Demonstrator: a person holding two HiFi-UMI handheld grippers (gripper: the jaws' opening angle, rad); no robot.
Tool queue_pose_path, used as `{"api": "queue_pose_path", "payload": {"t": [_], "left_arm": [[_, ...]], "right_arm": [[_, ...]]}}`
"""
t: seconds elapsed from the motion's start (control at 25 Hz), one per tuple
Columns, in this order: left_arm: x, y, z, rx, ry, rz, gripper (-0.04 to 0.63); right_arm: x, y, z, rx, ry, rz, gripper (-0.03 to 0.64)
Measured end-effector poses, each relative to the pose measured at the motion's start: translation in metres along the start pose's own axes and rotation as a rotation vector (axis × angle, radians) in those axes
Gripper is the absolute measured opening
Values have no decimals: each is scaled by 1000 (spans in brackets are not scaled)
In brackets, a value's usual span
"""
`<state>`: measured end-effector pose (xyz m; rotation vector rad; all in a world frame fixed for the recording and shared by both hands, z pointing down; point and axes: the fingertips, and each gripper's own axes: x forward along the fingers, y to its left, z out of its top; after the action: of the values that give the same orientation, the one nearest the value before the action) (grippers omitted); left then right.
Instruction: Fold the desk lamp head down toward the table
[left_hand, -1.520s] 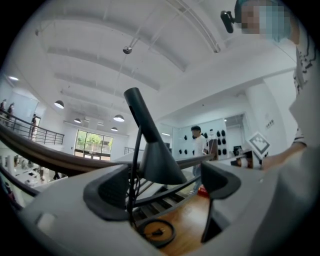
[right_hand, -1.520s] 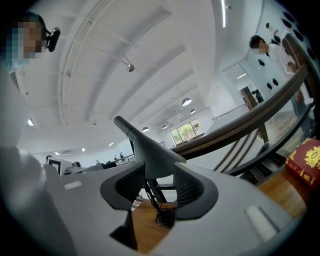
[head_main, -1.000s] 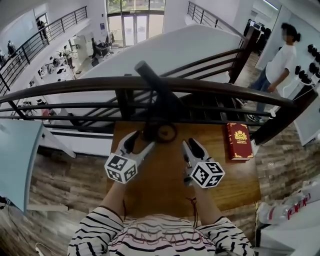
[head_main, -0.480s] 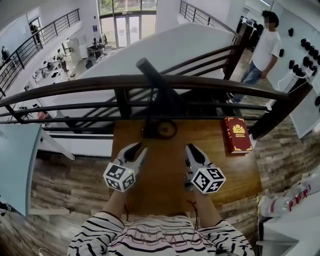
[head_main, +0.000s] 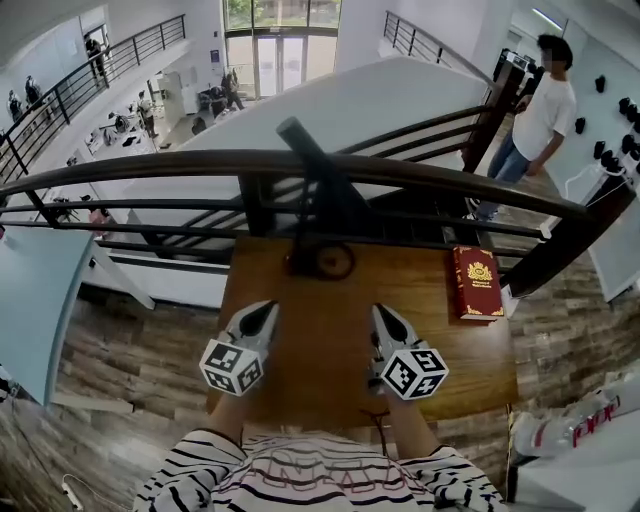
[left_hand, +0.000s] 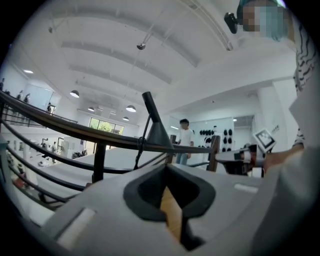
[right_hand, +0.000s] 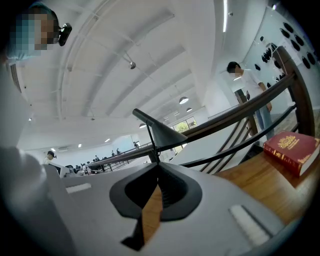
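Observation:
A black desk lamp stands at the far edge of the wooden table (head_main: 330, 375). Its round base (head_main: 321, 261) sits there, and its arm slants up to the cone head (head_main: 300, 140). The head also shows in the left gripper view (left_hand: 158, 134) and the right gripper view (right_hand: 161, 133). My left gripper (head_main: 265, 311) lies level near the base's left front, apart from it. My right gripper (head_main: 381, 314) lies likewise to the right. Both have just closed and are shut, with nothing between the jaws in either the left (left_hand: 167, 168) or the right (right_hand: 157, 168) gripper view.
A red book (head_main: 478, 283) lies at the table's far right, also seen in the right gripper view (right_hand: 292, 148). A dark handrail (head_main: 200, 165) crosses just behind the lamp. A person (head_main: 535, 105) stands beyond it at right. Bottles (head_main: 572, 425) lie at the lower right.
Both grippers have drawn back from the lamp base toward me, and their jaws have gone from open to shut. The lamp has not moved.

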<state>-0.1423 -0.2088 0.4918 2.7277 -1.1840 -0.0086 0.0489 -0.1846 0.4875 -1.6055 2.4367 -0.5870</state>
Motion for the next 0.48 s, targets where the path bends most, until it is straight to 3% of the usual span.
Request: {"api": "queue_pose_path", "payload": {"t": [0.48], "left_arm": [[-6,-78,-29,-33,13,91,3]], "right_arm": [[-72,-37,-13,-28,79,51,0]]}}
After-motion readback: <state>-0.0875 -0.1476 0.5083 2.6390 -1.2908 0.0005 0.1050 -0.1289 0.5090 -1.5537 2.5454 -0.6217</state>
